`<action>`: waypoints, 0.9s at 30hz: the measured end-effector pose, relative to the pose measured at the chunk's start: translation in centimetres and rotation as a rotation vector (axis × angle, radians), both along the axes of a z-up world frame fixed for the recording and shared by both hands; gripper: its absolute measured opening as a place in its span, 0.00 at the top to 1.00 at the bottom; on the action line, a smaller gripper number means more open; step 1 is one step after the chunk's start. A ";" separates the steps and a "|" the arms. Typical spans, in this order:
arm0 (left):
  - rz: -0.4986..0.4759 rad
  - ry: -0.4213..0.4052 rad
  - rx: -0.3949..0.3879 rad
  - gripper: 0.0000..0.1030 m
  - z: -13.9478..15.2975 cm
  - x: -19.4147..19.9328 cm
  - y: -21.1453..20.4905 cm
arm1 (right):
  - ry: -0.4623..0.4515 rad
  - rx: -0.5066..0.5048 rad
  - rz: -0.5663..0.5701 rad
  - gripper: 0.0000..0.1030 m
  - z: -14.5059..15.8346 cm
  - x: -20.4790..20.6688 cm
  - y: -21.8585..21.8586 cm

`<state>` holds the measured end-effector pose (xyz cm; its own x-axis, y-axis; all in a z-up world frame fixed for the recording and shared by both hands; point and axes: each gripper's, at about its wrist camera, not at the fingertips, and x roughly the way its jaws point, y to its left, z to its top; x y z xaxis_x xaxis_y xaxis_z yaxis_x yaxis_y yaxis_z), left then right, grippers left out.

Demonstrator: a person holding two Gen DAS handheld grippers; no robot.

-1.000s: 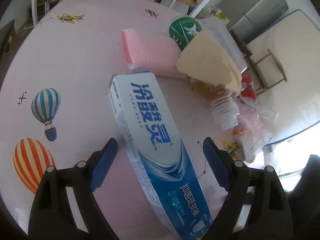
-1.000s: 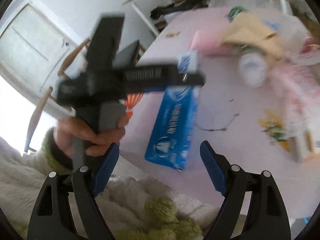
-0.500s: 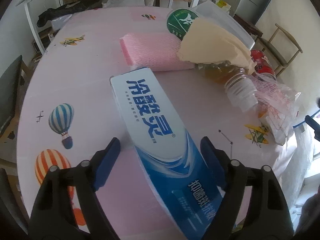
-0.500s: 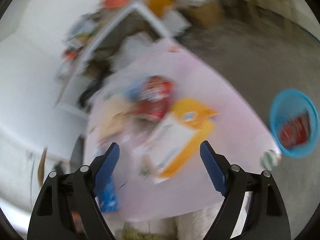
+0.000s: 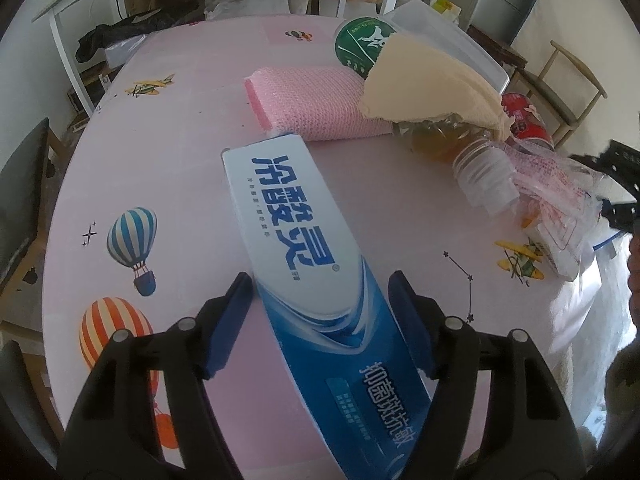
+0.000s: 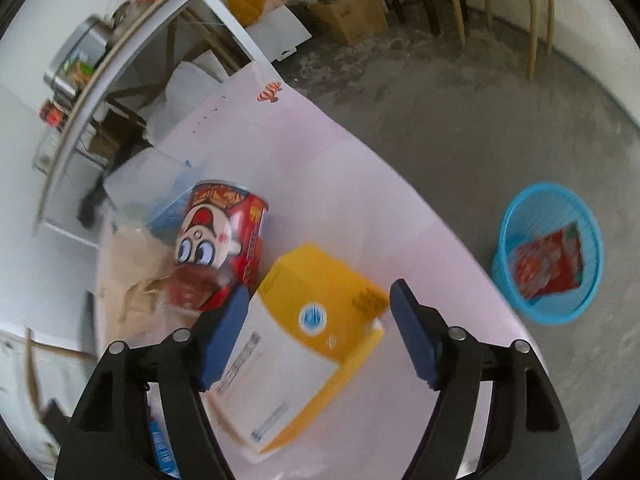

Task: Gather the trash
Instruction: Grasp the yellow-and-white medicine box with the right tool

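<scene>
Left side first: your left gripper (image 5: 320, 300) straddles the toothpaste box (image 5: 308, 276), which lies flat on the pink table (image 5: 192, 128) and runs diagonally away from you. The jaws are closing with the box between them, but there's a sliver of gap at each pad, so it isn't clamped yet. The left pad looks nearer the box edge than the right, so centre yourself before you squeeze, otherwise the box will likely twist. Grip across the short width as you are, near the blue end; I'd judge cardboard this light crushes easily, so stop once both pads bite. Further right in that view: pink sponge (image 5: 320, 104), green lid (image 5: 360, 46), beige cloth (image 5: 428, 80) draped over a bottle (image 5: 476, 172), and a plastic wrapper (image 5: 560, 204), all more trash to come back for. Right side: your right gripper (image 6: 316, 316) hangs over the yellow-and-white box (image 6: 308, 340), jaws also closing, box between them but not touched; the view is blurred, so slow down and settle before closing. The red can (image 6: 224, 228) sits just beside the left pad, so mind you don't knock it. The blue basket (image 6: 516, 252) stands on the floor off the table's right edge, one red packet already in it; that's probably your drop point.
</scene>
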<state>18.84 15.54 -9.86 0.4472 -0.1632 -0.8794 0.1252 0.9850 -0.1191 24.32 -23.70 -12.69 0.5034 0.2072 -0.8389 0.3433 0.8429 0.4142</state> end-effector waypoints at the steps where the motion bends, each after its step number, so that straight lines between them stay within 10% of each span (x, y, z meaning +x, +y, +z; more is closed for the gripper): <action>1: 0.000 0.000 0.000 0.35 0.0 0.0 0.0 | 0.001 -0.007 0.009 0.31 -0.2 0.2 0.1; 27: -0.005 -0.002 0.010 0.35 0.1 -0.3 -0.5 | -0.025 -0.080 -0.022 0.39 0.7 -2.8 -2.1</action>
